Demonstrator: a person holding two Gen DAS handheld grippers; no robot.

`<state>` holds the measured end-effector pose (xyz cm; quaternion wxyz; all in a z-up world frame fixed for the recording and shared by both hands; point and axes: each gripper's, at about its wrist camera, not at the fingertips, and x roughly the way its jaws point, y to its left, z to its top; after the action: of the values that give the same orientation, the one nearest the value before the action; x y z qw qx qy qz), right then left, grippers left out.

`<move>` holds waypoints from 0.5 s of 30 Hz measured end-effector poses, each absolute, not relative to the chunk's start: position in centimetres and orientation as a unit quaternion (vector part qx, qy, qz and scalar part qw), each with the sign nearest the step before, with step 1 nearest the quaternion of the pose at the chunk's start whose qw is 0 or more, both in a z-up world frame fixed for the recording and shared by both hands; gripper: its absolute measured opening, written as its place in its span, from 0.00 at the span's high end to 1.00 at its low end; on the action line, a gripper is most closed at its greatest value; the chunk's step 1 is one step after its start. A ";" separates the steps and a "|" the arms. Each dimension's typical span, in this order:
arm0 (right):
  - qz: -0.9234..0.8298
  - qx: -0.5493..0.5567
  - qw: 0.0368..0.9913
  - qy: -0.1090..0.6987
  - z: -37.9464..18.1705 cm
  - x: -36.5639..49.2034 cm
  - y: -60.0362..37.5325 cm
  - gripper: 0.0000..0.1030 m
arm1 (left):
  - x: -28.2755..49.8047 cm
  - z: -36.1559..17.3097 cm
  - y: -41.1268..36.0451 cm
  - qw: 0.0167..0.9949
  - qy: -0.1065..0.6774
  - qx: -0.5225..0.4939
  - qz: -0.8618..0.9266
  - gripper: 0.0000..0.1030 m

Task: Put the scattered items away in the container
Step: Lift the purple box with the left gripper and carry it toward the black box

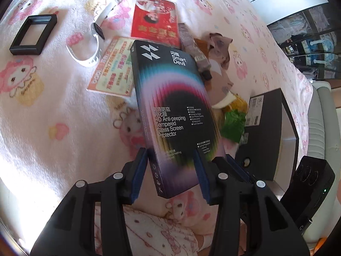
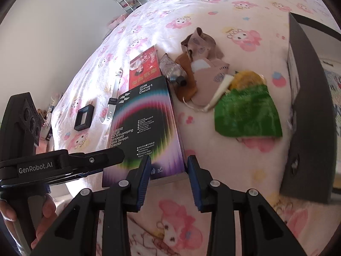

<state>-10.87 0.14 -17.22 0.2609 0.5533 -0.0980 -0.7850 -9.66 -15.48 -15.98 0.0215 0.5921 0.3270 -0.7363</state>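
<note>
So the box is up off the bedspread, on the side of the green pouch away from the container, not in it yet. Both tools are on its near end. The left gripper stands about half wide with the box between its jaws: one pad sits at the box's edge, the other lies across the printed face. Honestly can't tell if it's pinching. The right gripper is a bit narrower, with the box's near corner between its jaws on the container side. Again I can't tell whether the pads really press.

Looks like a handover to me, so my advice: make sure one gripper has a firm bite before the other lets go. The box is flat and slick and sits skewed in the jaws, so it could pivot or slip out.

Then carry it toward the container over the pouch and the cloth without dragging them along. The container's dark wall stands tall on this side, so I'd lift above the rim, then drop the box in flat-ish.

The watch, frame and red packet lie well away from the container, for later.
</note>
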 end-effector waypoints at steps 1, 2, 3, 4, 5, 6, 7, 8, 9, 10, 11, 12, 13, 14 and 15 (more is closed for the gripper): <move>-0.785 0.556 0.255 -0.100 -17.4 -10.1 0.9 0.70 | -9.4 -16.1 -14.7 0.018 0.321 0.596 -0.736 0.57; -0.783 0.560 0.250 -0.103 -17.6 -9.4 1.6 0.70 | -9.1 -16.1 -14.1 0.015 0.316 0.599 -0.736 0.57; -0.781 0.563 0.247 -0.105 -17.8 -8.8 2.3 0.70 | -8.9 -16.3 -13.4 0.014 0.309 0.603 -0.735 0.57; -0.780 0.566 0.244 -0.107 -18.0 -8.3 3.0 0.70 | -8.8 -16.5 -12.8 0.011 0.303 0.607 -0.734 0.57; -0.779 0.569 0.239 -0.107 -18.2 -7.8 3.5 0.70 | -8.8 -16.5 -12.1 0.006 0.295 0.608 -0.737 0.57; -0.777 0.574 0.235 -0.105 -18.4 -7.5 4.0 0.70 | -8.9 -16.5 -11.5 0.002 0.287 0.610 -0.738 0.57; -0.777 0.577 0.229 -0.101 -18.7 -7.2 4.4 0.70 | -9.0 -16.6 -11.2 -0.001 0.287 0.613 -0.736 0.57; -0.779 0.579 0.222 -0.097 -18.8 -6.9 4.9 0.70 | -9.2 -16.8 -11.0 -0.004 0.292 0.614 -0.733 0.57; -0.779 0.580 0.217 -0.098 -19.0 -6.8 5.3 0.70 | -9.6 -17.0 -11.1 -0.007 0.298 0.614 -0.731 0.57; -0.778 0.581 0.214 -0.106 -19.0 -6.7 5.8 0.70 | -9.9 -17.3 -11.4 -0.004 0.303 0.615 -0.728 0.57; -0.779 0.579 0.210 -0.114 -18.8 -6.8 6.3 0.70 | -10.3 -17.6 -11.7 0.004 0.311 0.615 -0.724 0.57; -0.783 0.576 0.206 -0.116 -18.6 -6.7 6.7 0.70 | -10.6 -17.6 -12.1 0.010 0.316 0.613 -0.724 0.57; -0.789 0.569 0.202 -0.114 -18.2 -6.7 6.9 0.70 | -11.0 -17.7 -12.3 0.017 0.319 0.612 -0.724 0.57; -0.794 0.563 0.202 -0.110 -17.7 -6.7 6.9 0.70 | -11.4 -17.8 -12.5 0.025 0.317 0.611 -0.725 0.57; -0.797 0.558 0.205 -0.104 -17.4 -6.6 6.7 0.70 | -11.8 -18.0 -12.6 0.032 0.314 0.611 -0.726 0.57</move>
<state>-6.61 6.70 -17.44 0.2050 0.5585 -0.1045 -0.7969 -11.85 -12.64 -17.96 0.0319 0.6111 0.3138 -0.7260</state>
